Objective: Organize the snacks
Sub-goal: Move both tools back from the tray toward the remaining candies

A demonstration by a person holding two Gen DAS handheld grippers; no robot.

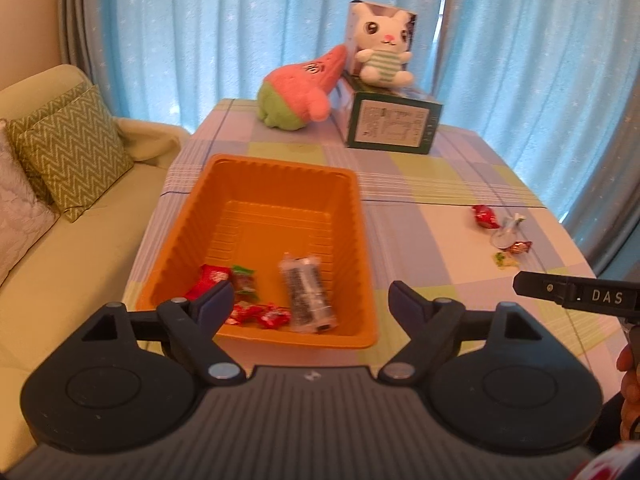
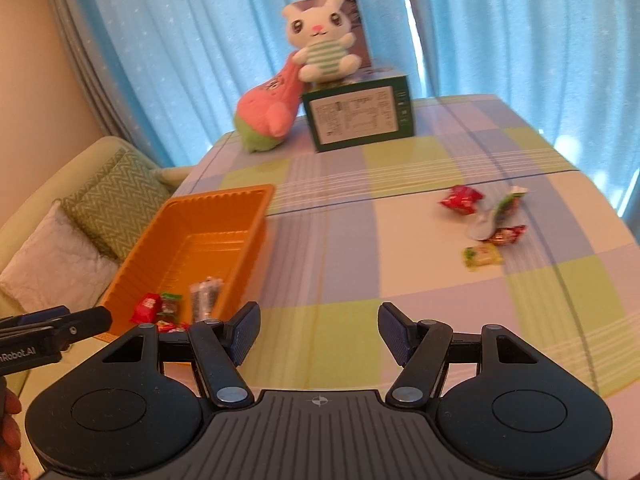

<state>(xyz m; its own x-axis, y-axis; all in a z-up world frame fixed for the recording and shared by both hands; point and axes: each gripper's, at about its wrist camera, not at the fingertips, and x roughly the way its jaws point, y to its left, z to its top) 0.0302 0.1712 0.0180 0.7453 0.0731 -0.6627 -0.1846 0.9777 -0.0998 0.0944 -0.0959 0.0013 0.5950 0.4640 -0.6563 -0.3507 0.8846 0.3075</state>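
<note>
An orange plastic tray (image 1: 280,184) (image 2: 208,216) sits on the left half of the table. In its near end lie a dark clear-wrapped bar (image 1: 306,292) (image 2: 204,298), red sweets (image 1: 210,282) and a green one (image 1: 243,280). My left gripper (image 1: 312,300) hovers open over the tray's near rim with nothing between its fingers. My right gripper (image 2: 318,330) stands open and bare over the checked cloth, right of the tray. Loose snacks lie far right: a red packet (image 2: 460,199) (image 1: 486,216), a green-white wrapper (image 2: 502,210), a small red sweet (image 2: 507,235) and a green sweet (image 2: 482,257).
At the table's far end a green box (image 2: 358,118) (image 1: 394,126) carries a white bunny plush (image 2: 322,46); a pink and green plush (image 2: 268,116) leans beside it. A sofa with cushions (image 1: 68,152) runs along the left. Blue curtains hang behind. The table edge curves at right.
</note>
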